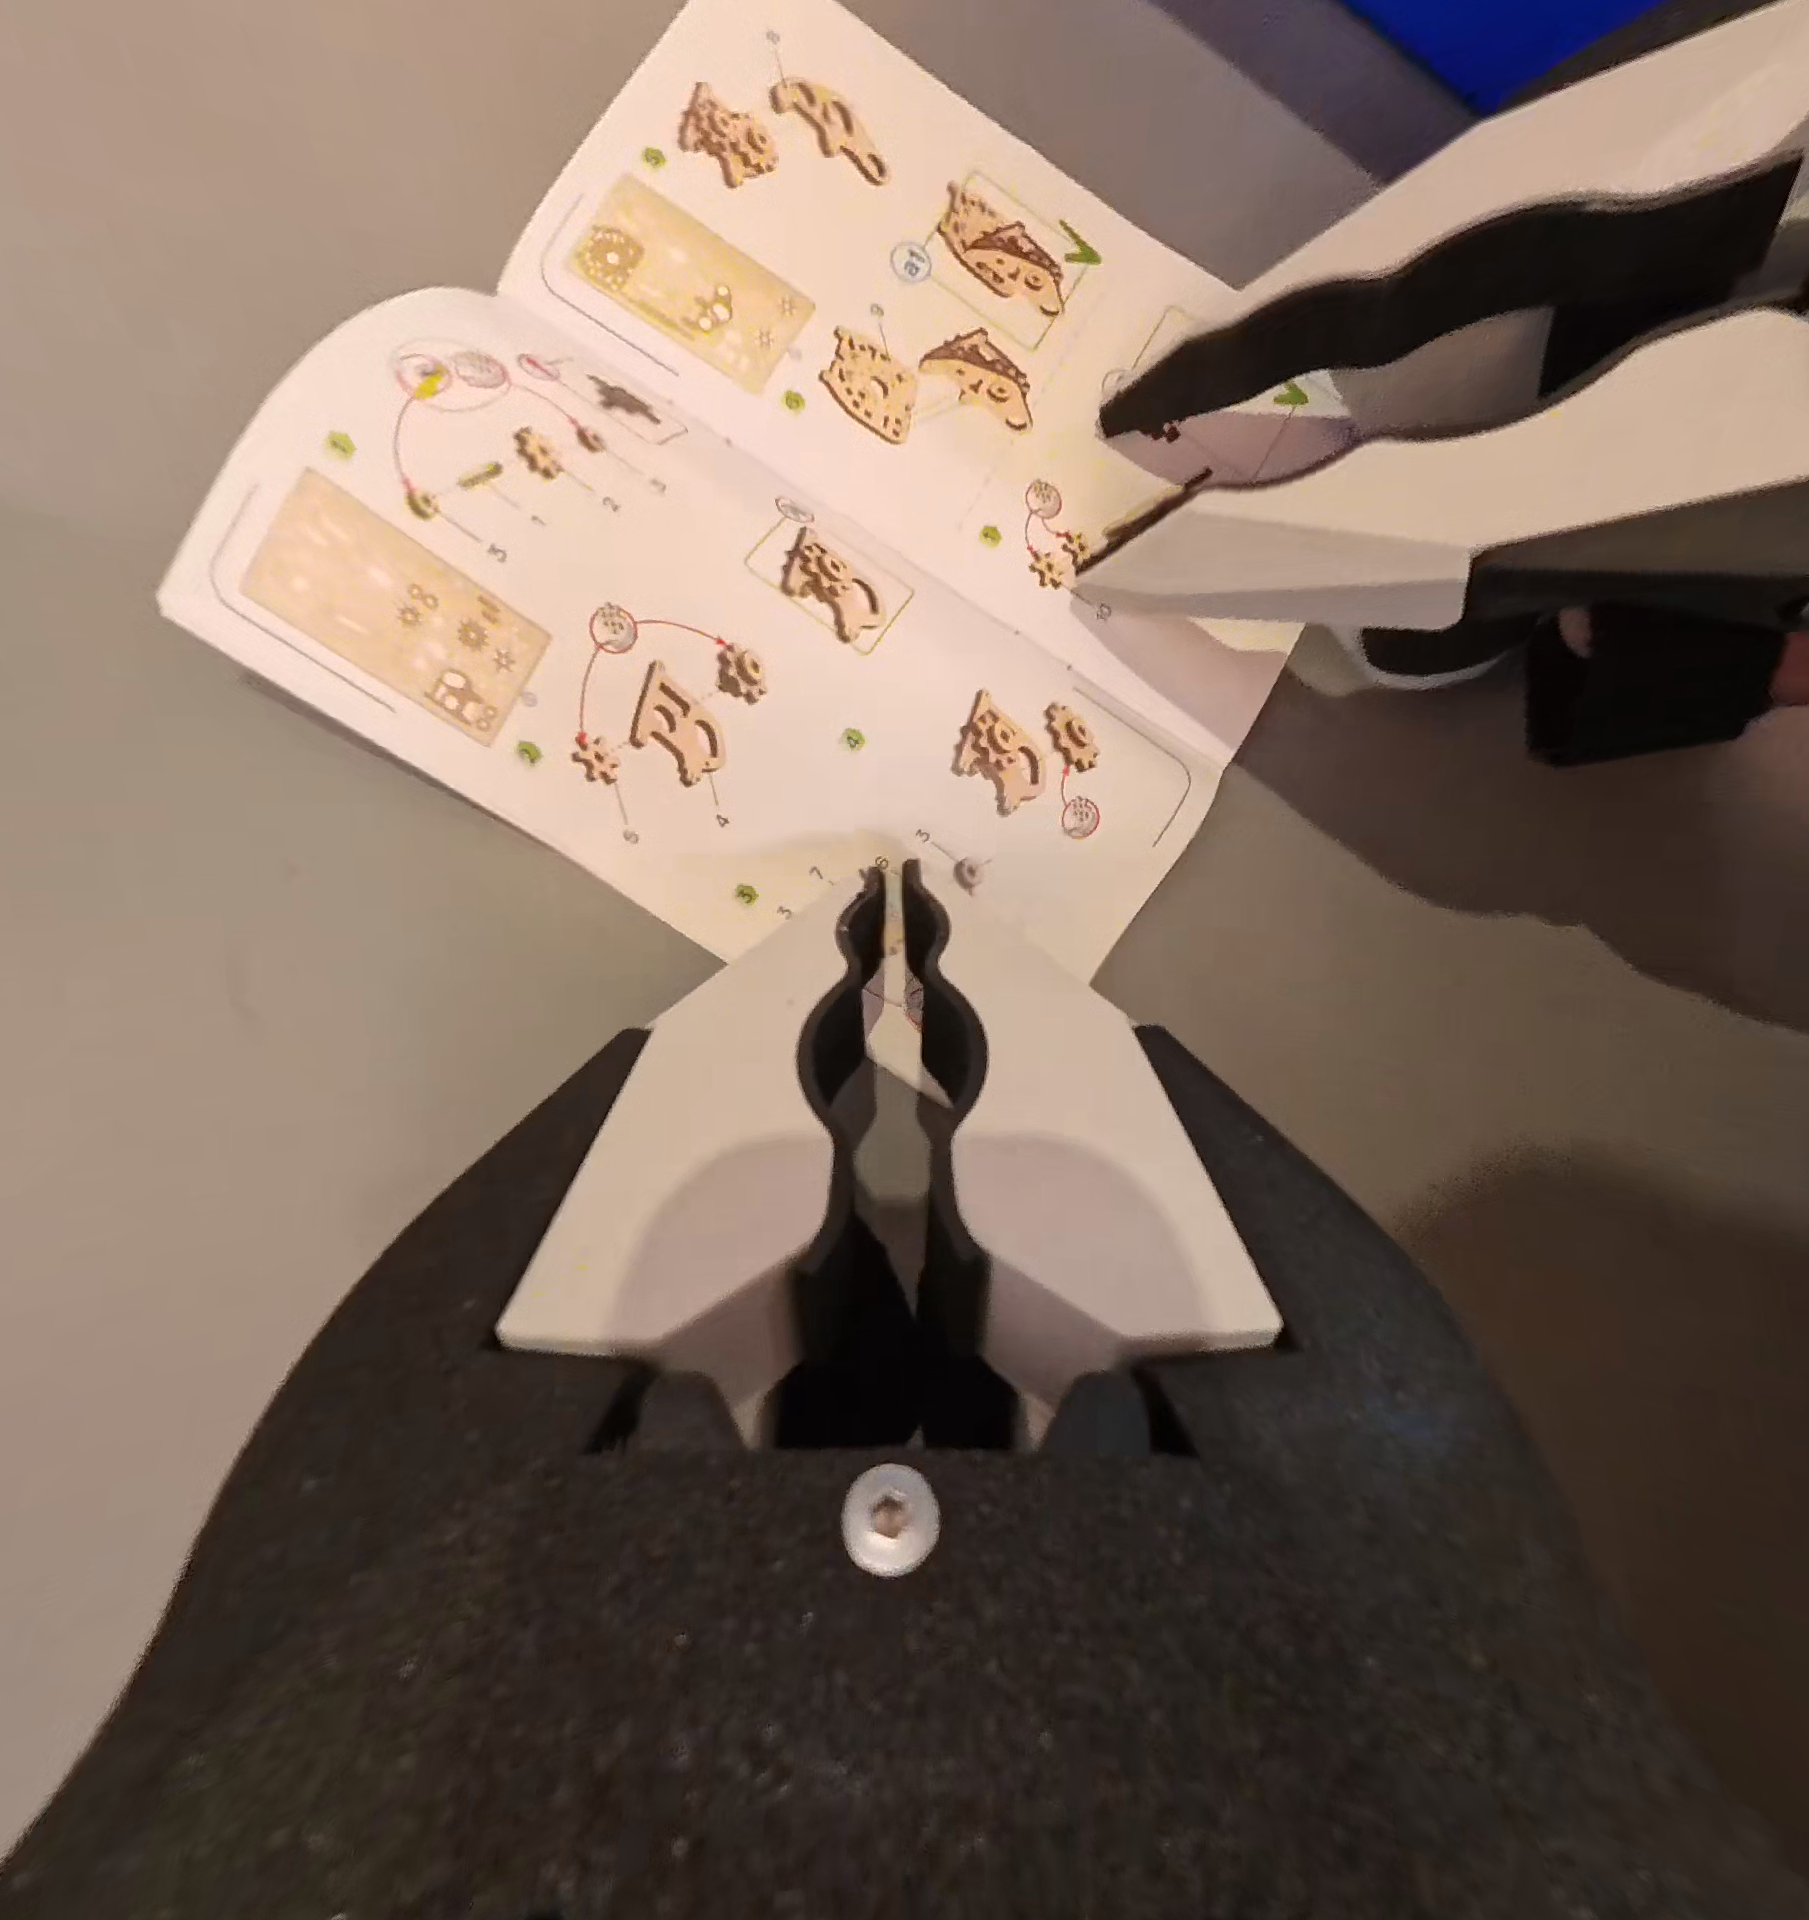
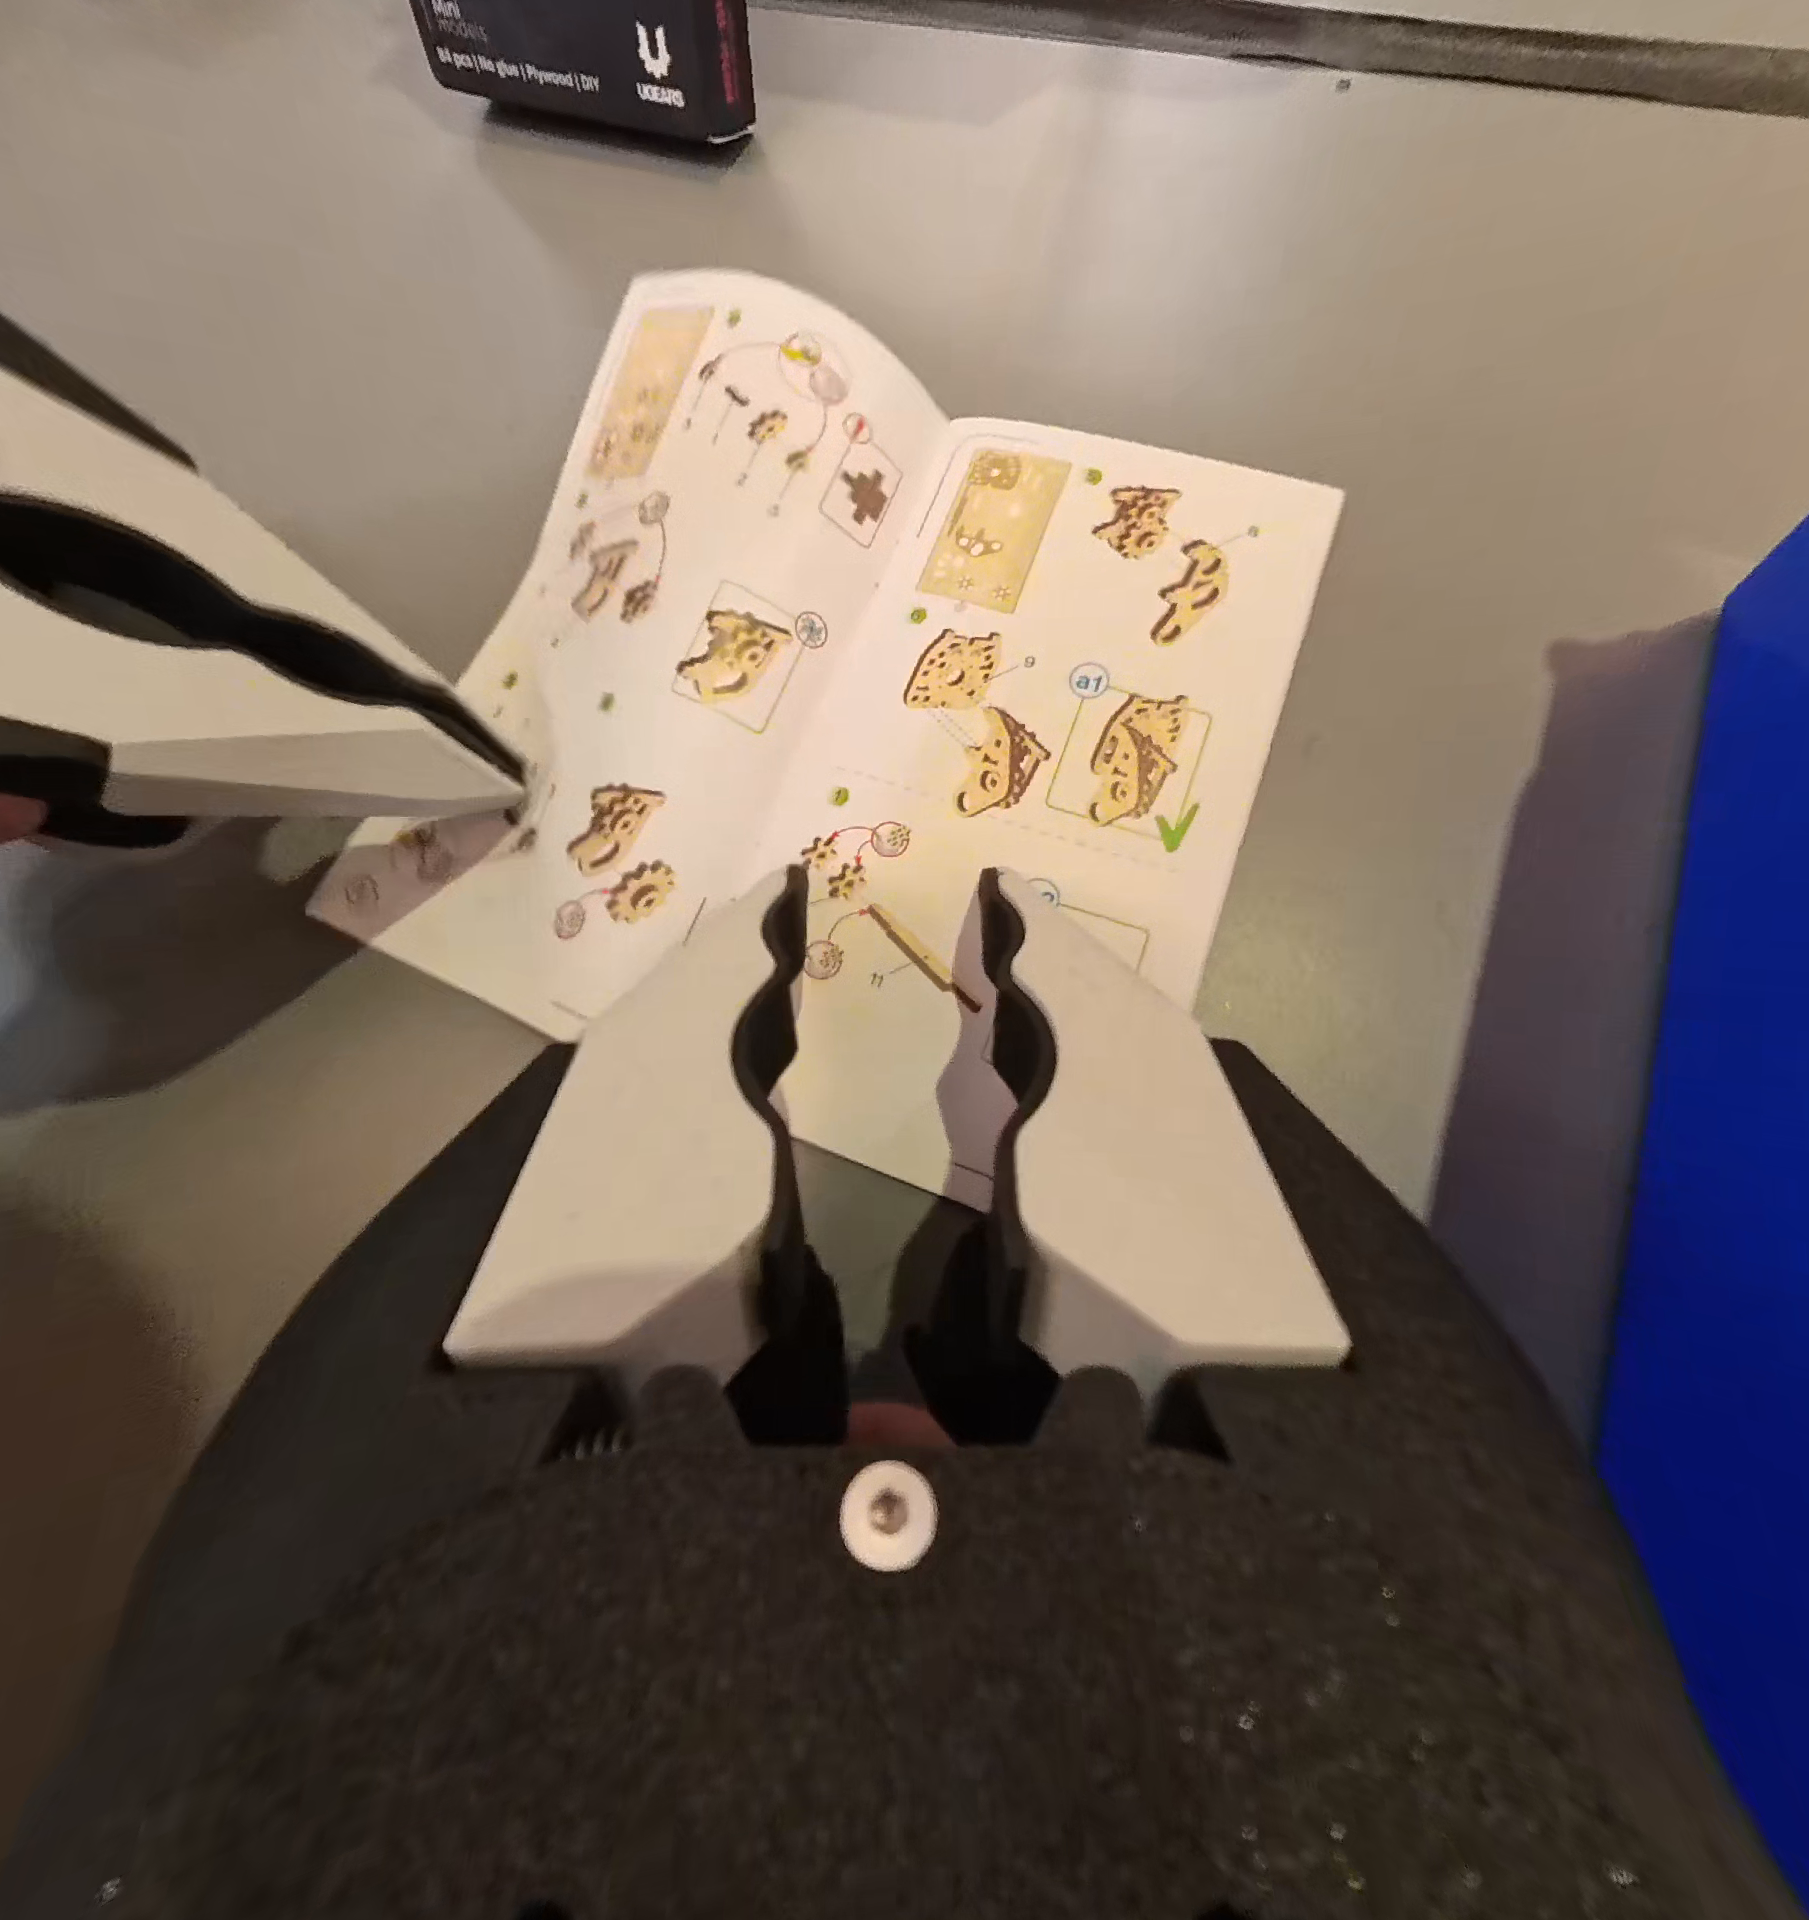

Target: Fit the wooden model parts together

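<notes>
Now my left gripper [image 1: 892, 878] clenched on near edge of instruction leaflet [image 1: 734, 582], corner lifted off grey table [image 1: 131, 935]. Leaflet open, white, folded down middle, left page curling up; printed with drawings of tan wooden model parts, gears, numbered steps, red arrows, green check mark. My right gripper [image 2: 895, 883] released, jaws apart, hovering over leaflet's near right page, gripping nothing. Black box [image 2: 588, 62] with white printed writing and logo at far edge of table. Blue block [image 2: 1762, 1039] at right. Actual wooden parts not in view.
</notes>
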`<action>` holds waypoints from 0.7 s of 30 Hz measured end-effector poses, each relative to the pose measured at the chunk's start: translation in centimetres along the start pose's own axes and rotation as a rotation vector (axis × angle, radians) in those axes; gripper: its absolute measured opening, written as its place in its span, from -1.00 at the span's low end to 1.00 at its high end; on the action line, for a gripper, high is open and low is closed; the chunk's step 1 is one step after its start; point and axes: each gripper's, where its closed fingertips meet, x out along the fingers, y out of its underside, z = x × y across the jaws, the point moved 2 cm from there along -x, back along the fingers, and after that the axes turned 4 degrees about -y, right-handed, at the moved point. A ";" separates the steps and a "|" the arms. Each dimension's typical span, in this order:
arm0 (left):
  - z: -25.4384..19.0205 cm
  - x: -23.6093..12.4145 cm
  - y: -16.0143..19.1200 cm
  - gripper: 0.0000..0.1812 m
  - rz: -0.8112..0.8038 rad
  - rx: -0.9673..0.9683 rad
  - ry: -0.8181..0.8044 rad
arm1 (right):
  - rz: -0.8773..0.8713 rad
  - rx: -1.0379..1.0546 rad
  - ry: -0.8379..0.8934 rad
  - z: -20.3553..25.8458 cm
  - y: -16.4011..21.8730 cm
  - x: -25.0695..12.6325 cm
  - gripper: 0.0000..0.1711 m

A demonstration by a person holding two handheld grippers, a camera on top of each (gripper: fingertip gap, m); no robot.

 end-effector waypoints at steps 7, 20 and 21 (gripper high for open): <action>-1.0 1.7 -2.8 -0.92 -0.006 0.050 0.022 | 0.019 -0.108 0.106 0.2 0.2 0.1 -0.62; -0.5 3.0 -3.6 -1.00 0.014 0.051 0.018 | 0.018 -0.091 0.106 0.0 0.2 0.1 -0.61; -0.5 3.0 -3.6 -1.00 0.020 0.058 0.013 | 0.018 -0.089 0.105 0.0 0.2 0.1 -0.61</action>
